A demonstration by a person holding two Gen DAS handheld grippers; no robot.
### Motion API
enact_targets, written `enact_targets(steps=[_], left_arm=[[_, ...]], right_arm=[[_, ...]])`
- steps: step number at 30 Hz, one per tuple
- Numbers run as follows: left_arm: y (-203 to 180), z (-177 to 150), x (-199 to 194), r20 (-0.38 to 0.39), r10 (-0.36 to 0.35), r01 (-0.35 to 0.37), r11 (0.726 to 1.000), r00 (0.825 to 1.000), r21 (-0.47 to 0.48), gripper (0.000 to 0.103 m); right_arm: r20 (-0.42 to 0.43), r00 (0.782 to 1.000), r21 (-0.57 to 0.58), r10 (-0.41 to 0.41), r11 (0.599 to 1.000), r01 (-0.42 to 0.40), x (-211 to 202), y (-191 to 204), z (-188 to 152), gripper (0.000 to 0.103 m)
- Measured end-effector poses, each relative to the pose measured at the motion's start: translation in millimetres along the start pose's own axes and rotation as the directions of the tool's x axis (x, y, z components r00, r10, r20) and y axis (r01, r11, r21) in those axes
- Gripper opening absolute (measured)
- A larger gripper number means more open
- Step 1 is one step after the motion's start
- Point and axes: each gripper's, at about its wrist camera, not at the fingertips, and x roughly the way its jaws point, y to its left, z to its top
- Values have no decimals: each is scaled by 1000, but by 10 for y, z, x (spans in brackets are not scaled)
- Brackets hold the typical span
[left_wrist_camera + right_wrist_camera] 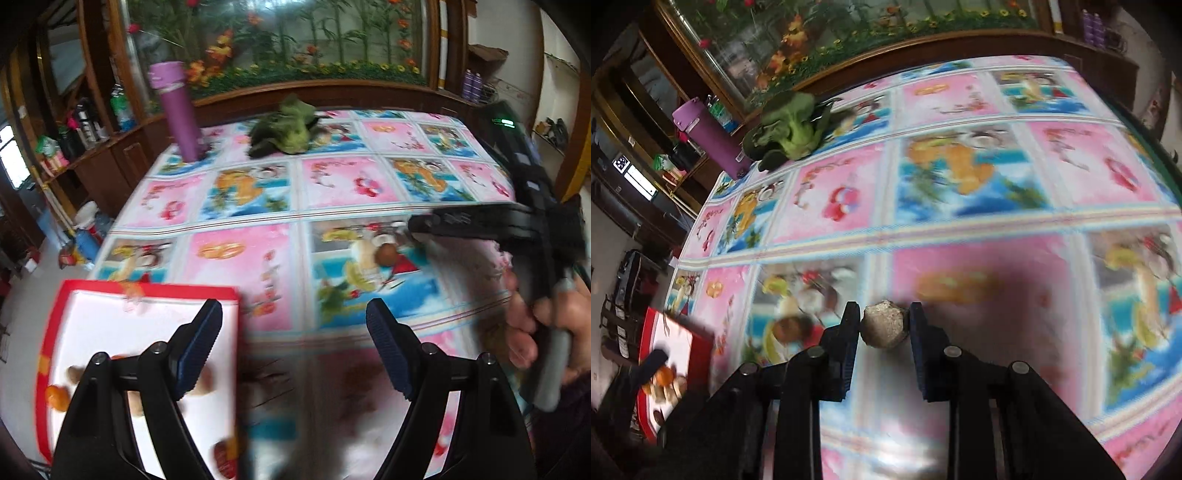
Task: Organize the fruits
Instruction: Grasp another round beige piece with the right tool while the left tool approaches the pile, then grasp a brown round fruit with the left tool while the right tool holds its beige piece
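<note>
Beige-grey and kinda rough looking, the little round fruit (884, 325) is pinched between the fingers of the right gripper (884, 326), lifted clear above the tabletop (979, 110) with its loud pink and blue cartoon cloth; looks like a longan or something similar, can't say for sure with the blur; my guess is it weighs next to nothing, has a thin brittle shell and soft flesh under it, so it'd crack or squish if you clamp hard; the pads sit on opposite sides at about its widest part, which seems like the right place to hold a ball like that, since any higher or lower and it could pop out; the shell looks matte, so probably not too slippery. Over in the left wrist view the left gripper (293, 334) has its fingers spread wide with nothing in them, hovering by the red-rimmed white tray (55, 325) down at 8 o'clock; that tray already has several small brownish and orange fruits (57, 397) in it, so I'd bet that's where this one goes; the right hand (546, 325) shows at 3 o'clock there, wrapped round its gripper handle. Far side of the tabletop at 12 o'clock there's a leafy green vegetable (286, 129) and a purple bottle (177, 110) at 11, well apart from everything else.
</note>
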Motion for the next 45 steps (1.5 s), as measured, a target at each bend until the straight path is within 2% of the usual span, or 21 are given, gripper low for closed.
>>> enact_targets(steps=[6,12,16,19,21,23,24,28,35,40,45], left_arm=[[-347,201,354,4,-57,57,998,998,2,81],[-580,291,619,-7,-70,70,998,998,5,81],[-605,314,753,-27,-64,64,998,998,-6,79],[-614,323,843,-51,-70,70,997,996,-12,61],[-619,318,887,-62,-84,83,996,995,-17,58],[-622,304,926,-68,-96,95,995,993,-26,48],[-624,294,941,-71,-105,103,994,992,-30,46],[-618,295,919,-54,-123,121,992,991,-37,27],[-627,273,697,-8,-117,117,993,993,-29,27],[-582,197,252,77,-50,50,999,996,3,27],[-463,57,-162,148,-4,3,1000,989,4,27]], right_arm=[[16,999,-12,44,999,-44,-219,-190,-312,26],[19,997,-8,74,997,-74,-275,-194,-373,26],[13,999,-47,46,998,-46,-250,-102,-419,26],[8,999,-60,45,997,-44,-230,-75,-436,26],[6,999,-70,35,997,-35,-212,-60,-444,26],[7,1000,-71,26,997,-25,-195,-60,-448,26],[9,1000,-73,20,997,-20,-197,-56,-455,26],[12,1000,-75,28,997,-27,-194,-44,-465,26],[80,997,-116,16,993,-7,-327,90,-550,26],[133,990,-151,34,988,-13,-453,269,-702,26],[165,985,-195,54,981,-21,-546,534,-874,26]])
